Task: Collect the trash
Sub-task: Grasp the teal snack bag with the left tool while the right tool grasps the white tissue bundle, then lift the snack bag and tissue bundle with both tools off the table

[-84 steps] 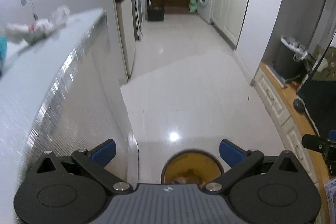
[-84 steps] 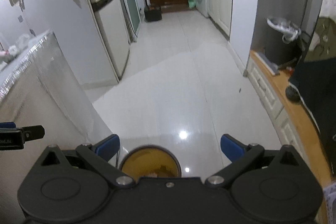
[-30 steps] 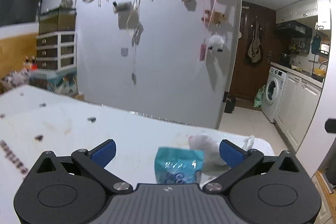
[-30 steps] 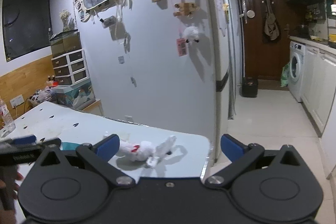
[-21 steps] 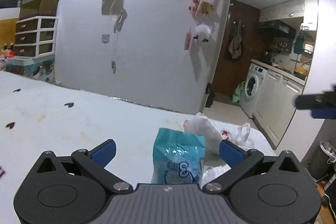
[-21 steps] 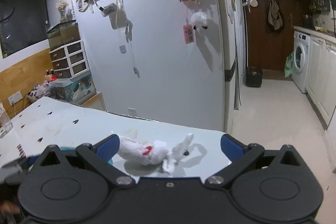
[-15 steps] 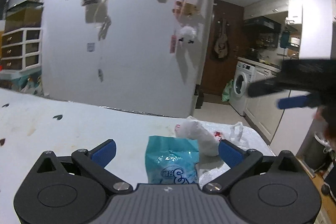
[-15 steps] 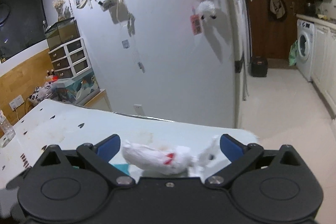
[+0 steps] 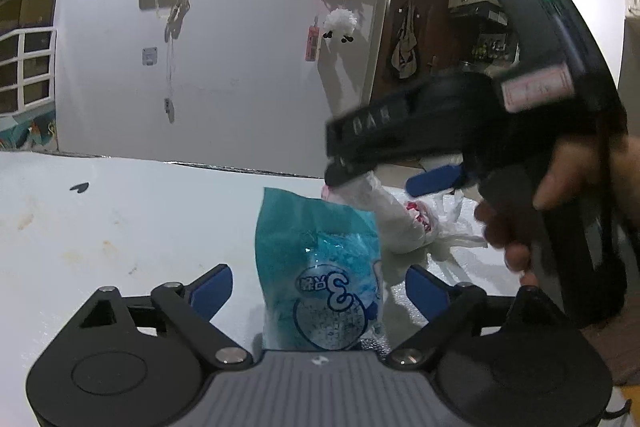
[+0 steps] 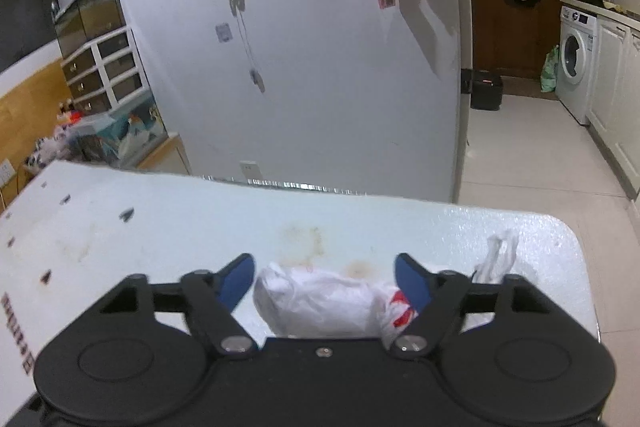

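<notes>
- On the white table (image 10: 168,227), near its right-hand end, a crumpled white plastic bag (image 10: 324,301) with a red mark lies between the blue pads of the right gripper (image 10: 325,281); its jaws are closing, but the pads do not yet visibly press on it.
- Just beside it, a teal snack packet (image 9: 320,267) stands between the pads of the left gripper (image 9: 318,289), whose jaws are also closing, with gaps on both sides.
- Grasping looks like the step in hand; next, each claw probably needs to close fully before lifting.
- From the left wrist view, the right gripper and the hand (image 9: 560,195) holding it crowd in close, so the two tools could bump.
- Beyond the table stands a decorated white wall (image 10: 320,67).
</notes>
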Demonstrator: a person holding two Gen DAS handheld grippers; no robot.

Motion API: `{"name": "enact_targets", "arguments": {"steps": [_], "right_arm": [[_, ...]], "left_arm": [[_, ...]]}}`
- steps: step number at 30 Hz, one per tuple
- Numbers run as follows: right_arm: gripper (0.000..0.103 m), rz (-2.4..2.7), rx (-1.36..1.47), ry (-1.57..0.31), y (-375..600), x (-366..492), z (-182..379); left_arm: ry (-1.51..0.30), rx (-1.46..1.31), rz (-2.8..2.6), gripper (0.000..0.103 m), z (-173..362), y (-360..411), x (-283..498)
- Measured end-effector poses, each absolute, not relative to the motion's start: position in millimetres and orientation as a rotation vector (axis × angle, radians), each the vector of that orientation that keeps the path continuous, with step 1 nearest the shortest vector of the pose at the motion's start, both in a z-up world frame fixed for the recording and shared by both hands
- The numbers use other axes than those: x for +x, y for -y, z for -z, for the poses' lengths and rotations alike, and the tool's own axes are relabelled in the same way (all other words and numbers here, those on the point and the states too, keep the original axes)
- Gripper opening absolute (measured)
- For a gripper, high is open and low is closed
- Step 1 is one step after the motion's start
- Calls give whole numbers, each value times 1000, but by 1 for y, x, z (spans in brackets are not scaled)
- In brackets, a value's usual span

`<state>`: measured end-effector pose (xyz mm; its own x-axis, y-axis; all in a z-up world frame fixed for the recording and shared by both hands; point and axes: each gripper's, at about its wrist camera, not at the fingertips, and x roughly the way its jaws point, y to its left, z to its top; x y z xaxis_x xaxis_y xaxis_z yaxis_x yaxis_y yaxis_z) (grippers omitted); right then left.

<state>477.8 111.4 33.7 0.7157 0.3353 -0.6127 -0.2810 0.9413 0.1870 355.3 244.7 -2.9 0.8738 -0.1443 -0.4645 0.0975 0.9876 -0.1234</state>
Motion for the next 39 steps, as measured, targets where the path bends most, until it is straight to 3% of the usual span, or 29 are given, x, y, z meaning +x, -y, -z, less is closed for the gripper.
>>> {"name": "enact_targets", "arguments": {"steps": [2, 4, 9, 16, 18, 22, 29, 31, 39], "right_arm": [[59, -362, 76, -705, -107, 473, -34], [54, -375, 46, -701, -99, 463, -37], [53, -399, -47, -696, -73, 440, -48], [53, -408, -169, -738, -33, 415, -47], [54, -406, -118, -735, -21, 415, -50], [67, -367, 43, -710, -7, 427, -55], [68, -299, 302, -744, -16, 460, -41], [69, -282, 360, -761, -22, 466, -34], [79, -265, 400, -839, -57, 480, -4]], "left_arm": [[-493, -100, 134, 89, 3, -245, 355], [-495, -97, 142, 89, 2, -244, 355], [-505, -89, 157, 89, 1, -242, 353], [-525, -99, 200, 78, 1, -241, 354], [-544, -96, 221, 78, 1, -240, 354], [-567, -56, 241, 78, 0, -235, 351], [-620, 67, 236, 78, 6, -221, 351], [-630, 66, 226, 70, 7, -223, 351], [-627, 35, 224, 61, 7, -228, 353]]}}
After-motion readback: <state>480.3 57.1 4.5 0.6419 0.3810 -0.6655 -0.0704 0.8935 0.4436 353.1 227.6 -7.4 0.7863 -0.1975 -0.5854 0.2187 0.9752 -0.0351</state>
